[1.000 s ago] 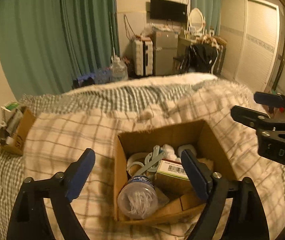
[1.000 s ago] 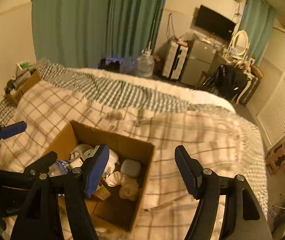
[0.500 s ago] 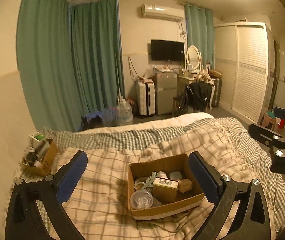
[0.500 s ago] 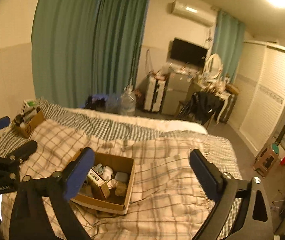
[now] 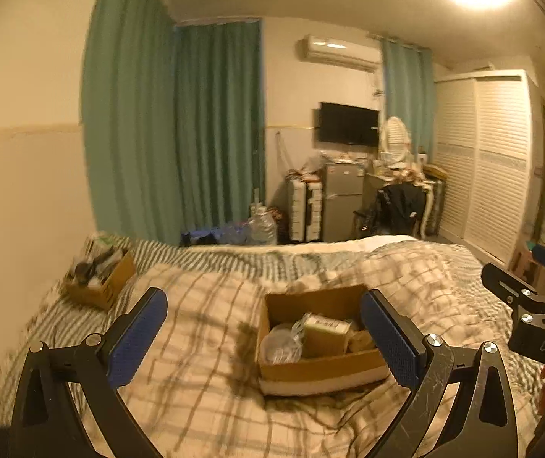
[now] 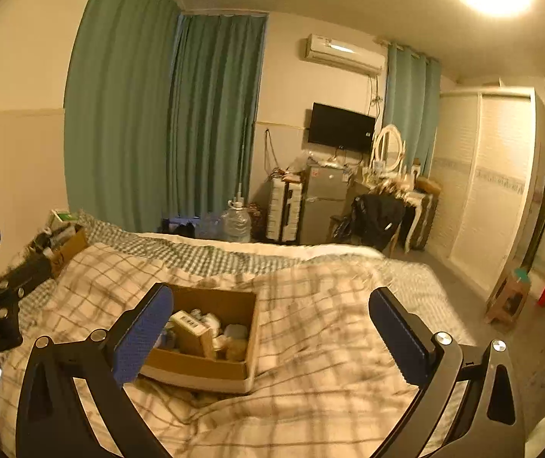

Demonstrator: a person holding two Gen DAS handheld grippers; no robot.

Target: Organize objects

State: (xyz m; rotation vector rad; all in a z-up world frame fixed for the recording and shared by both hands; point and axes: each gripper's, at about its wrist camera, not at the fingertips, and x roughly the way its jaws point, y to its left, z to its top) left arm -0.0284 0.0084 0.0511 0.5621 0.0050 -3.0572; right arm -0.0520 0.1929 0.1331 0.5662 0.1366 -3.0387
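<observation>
An open cardboard box (image 5: 322, 368) (image 6: 211, 368) sits on the plaid blanket of the bed, packed with a barcoded carton (image 5: 325, 328) (image 6: 192, 328), a clear lidded jar (image 5: 280, 345) and several small white items. My left gripper (image 5: 262, 337) stands open and empty, well back from the box. My right gripper (image 6: 272, 337) is open and empty too, with the box low and left behind its left finger (image 6: 140, 334). Each gripper shows at the edge of the other's view.
A second cardboard box (image 5: 98, 278) (image 6: 62, 244) of small items rests at the bed's far left by the wall. Beyond the bed stand green curtains, water jugs (image 6: 236, 223), a suitcase, a small fridge (image 6: 322, 202), a cluttered vanity and a white wardrobe. A stool (image 6: 509, 301) is on the floor at right.
Both grippers have pulled back and up from the box, which now looks much smaller. Both views tilted up to take in the room. The right jaws spread wider.
</observation>
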